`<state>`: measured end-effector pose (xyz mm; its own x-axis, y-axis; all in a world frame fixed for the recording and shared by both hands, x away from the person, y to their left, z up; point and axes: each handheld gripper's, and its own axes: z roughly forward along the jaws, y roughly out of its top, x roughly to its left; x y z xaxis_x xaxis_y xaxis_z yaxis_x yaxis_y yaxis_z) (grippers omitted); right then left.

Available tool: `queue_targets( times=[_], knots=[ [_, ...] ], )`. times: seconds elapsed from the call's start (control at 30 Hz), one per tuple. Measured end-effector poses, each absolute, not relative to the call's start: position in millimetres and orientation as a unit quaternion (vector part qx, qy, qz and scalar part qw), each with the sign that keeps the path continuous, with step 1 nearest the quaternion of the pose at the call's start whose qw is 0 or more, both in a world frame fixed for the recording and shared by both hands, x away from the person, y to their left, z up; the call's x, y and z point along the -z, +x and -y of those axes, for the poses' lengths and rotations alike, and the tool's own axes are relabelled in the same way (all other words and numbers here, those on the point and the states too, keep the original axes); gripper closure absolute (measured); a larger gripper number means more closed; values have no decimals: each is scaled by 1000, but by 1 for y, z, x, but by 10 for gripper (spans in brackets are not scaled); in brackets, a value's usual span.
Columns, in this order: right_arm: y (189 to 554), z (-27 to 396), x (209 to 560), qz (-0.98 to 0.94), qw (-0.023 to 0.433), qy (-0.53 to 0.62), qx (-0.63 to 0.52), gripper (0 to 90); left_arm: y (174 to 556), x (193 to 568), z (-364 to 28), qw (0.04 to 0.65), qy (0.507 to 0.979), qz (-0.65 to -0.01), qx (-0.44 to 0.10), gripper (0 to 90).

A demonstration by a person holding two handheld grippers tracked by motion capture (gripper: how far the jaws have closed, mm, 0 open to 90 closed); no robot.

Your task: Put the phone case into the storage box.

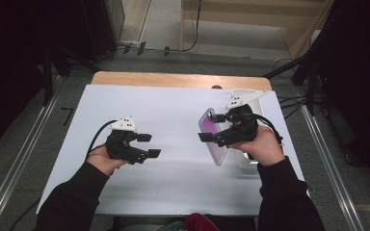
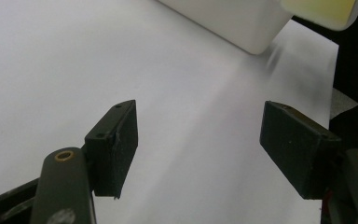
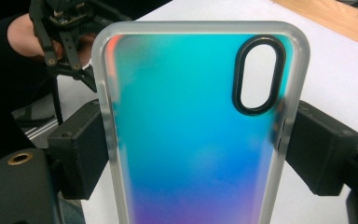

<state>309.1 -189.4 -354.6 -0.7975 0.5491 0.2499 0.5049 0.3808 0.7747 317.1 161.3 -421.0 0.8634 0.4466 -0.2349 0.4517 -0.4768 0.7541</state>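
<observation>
Left gripper [image 2: 200,149] fingers [image 2: 116,144] spread over white sheet [image 2: 51,70], white box [image 2: 233,21] ahead

phone case [image 3: 200,135]: lower end cut off by right gripper view's bottom edge | white box [image 2: 228,18]: top cropped in left gripper view | yellow object [image 2: 324,9]: cropped, unidentifiable

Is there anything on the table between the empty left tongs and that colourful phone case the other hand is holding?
Nothing visible. The left tongs stand open over bare white table, and the phone case, gripped by the right tongs, is held up across that open stretch.
</observation>
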Motion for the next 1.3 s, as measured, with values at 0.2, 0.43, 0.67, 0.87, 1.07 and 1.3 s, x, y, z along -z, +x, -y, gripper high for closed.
queue_targets(
  times=[0.2,0.43,0.67,0.87,1.07,1.3],
  knots=[
    [309,196,351,-828,34,324,-457,146,313,427,-166,435,859,-271,-1,276],
    [307,206,345,-824,50,328,-459,146,309,434,-168,431,858,-279,-9,276],
    [307,219,340,-816,69,346,-458,146,307,440,-173,425,855,-297,-10,276],
    [308,229,338,-809,82,361,-456,146,304,444,-178,424,853,-303,-10,276],
    [313,239,337,-803,91,373,-455,146,302,446,-181,424,851,-311,-11,276],
    [318,248,336,-795,107,385,-457,146,298,448,-187,423,848,-319,-16,276]
  ],
)
